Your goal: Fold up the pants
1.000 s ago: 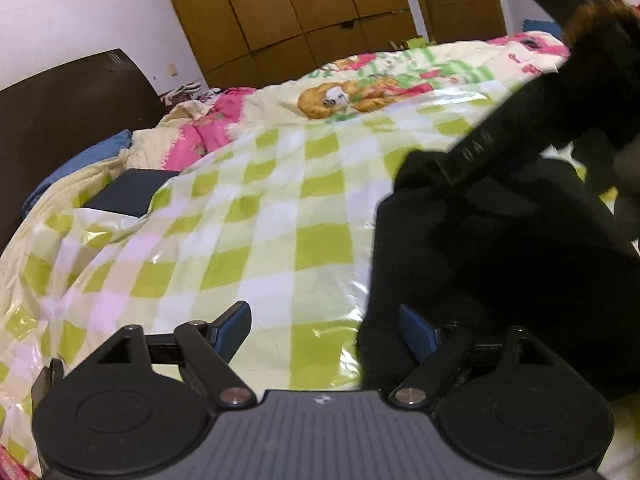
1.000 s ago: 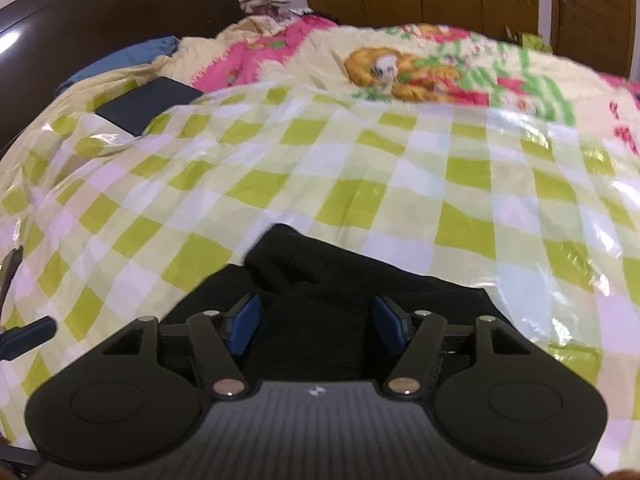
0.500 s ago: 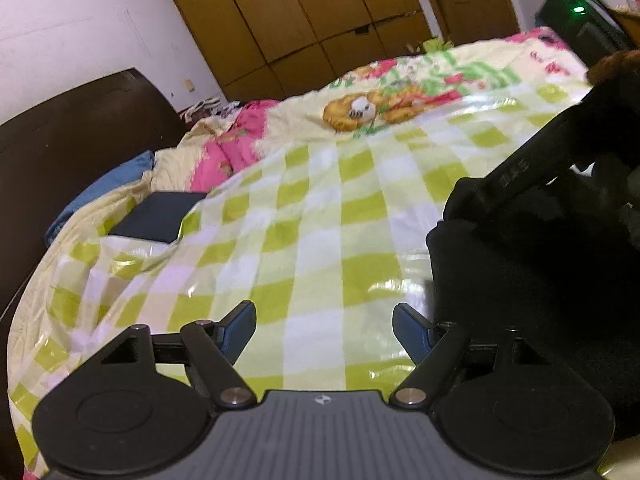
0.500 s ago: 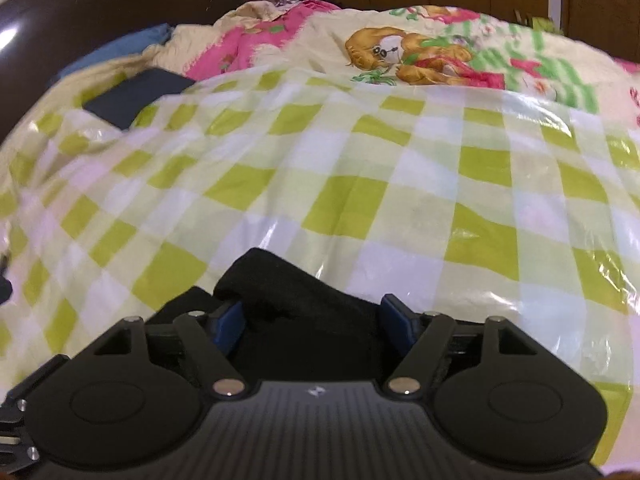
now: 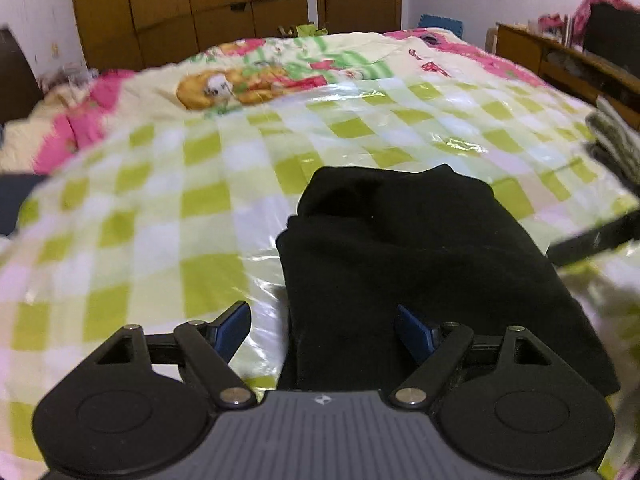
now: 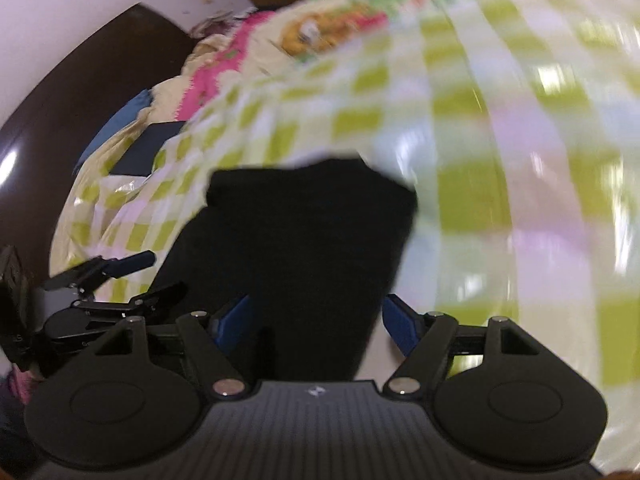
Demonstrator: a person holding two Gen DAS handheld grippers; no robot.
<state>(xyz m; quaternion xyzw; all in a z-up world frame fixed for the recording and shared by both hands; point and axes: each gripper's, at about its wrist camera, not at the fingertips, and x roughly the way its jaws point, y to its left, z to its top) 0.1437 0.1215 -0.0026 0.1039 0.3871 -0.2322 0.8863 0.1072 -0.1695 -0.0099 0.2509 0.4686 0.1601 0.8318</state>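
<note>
On bed [image 5: 160, 208] | pants [image 5: 400, 248] lay folded | my left gripper [image 5: 322, 330] released | right gripper [image 6: 316, 320] opening, gripping nothing

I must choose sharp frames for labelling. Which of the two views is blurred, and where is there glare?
Right wrist view: strong motion blur smears the green-and-white checked plastic sheet; the folded black pants lose all detail. Left wrist view: sharper, blurred only toward its edges; glare patches shine on that sheet.
</note>
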